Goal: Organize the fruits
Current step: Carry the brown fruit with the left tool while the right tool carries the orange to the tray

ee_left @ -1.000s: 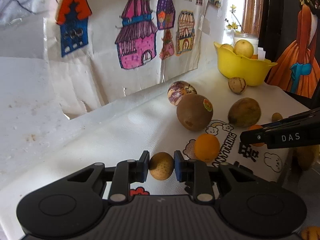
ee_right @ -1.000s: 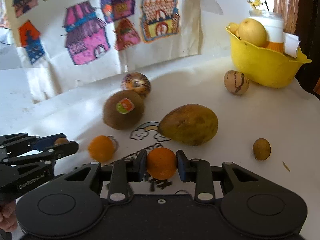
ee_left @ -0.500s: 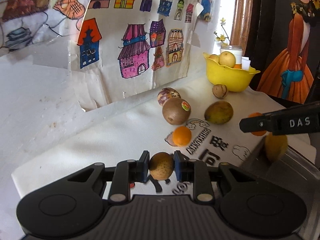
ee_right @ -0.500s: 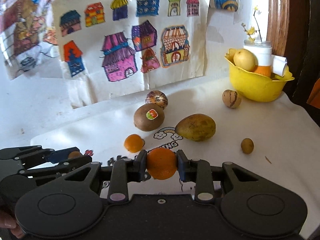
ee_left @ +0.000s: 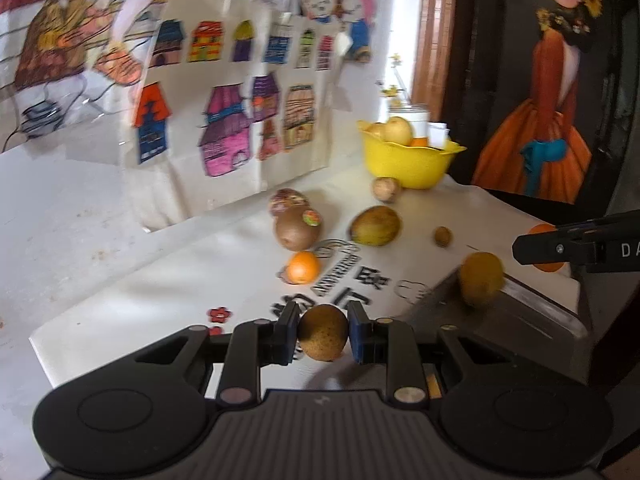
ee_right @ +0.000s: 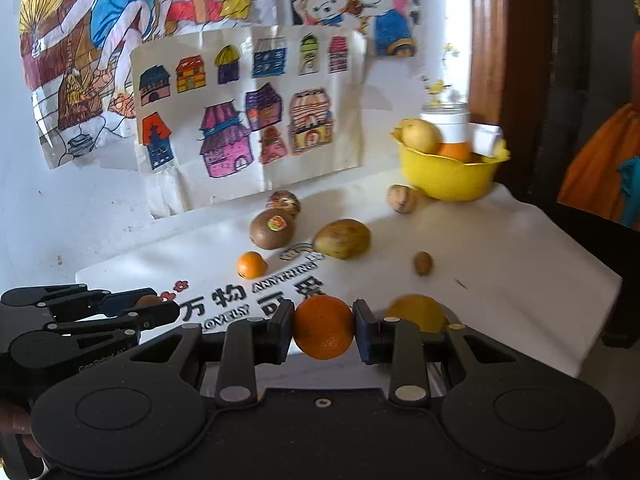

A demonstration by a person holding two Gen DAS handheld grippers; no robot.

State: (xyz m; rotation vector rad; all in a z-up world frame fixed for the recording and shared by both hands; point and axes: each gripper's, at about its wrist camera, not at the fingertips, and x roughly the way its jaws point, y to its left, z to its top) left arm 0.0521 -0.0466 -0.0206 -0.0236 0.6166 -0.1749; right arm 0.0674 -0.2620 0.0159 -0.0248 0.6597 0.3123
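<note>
My left gripper [ee_left: 323, 333] is shut on a small speckled brown fruit [ee_left: 323, 332], held above the white cloth's near edge. My right gripper [ee_right: 323, 327] is shut on an orange [ee_right: 323, 327], also above the near edge; it shows at the right of the left wrist view [ee_left: 560, 246]. On the cloth [ee_right: 500, 248] lie a small orange [ee_right: 251, 265], a brown kiwi with a sticker [ee_right: 272, 229], a green-brown mango [ee_right: 342, 239], a striped round fruit [ee_right: 283, 201], a walnut-like fruit [ee_right: 401, 198] and a small brown fruit [ee_right: 423, 263]. A yellow fruit [ee_left: 480, 278] lies on a dark tray [ee_left: 520, 304].
A yellow bowl [ee_right: 444, 174] holding a pear and an orange stands at the back right beside a white jar [ee_right: 444, 120]. Children's drawings [ee_right: 248, 120] hang on the wall behind. The cloth's right edge drops off near a dark painting [ee_left: 552, 120].
Both grippers have pulled back and up from the fruits with their loads still held. The scattered fruits look smaller and farther. The tray with the yellow fruit has come into view.
</note>
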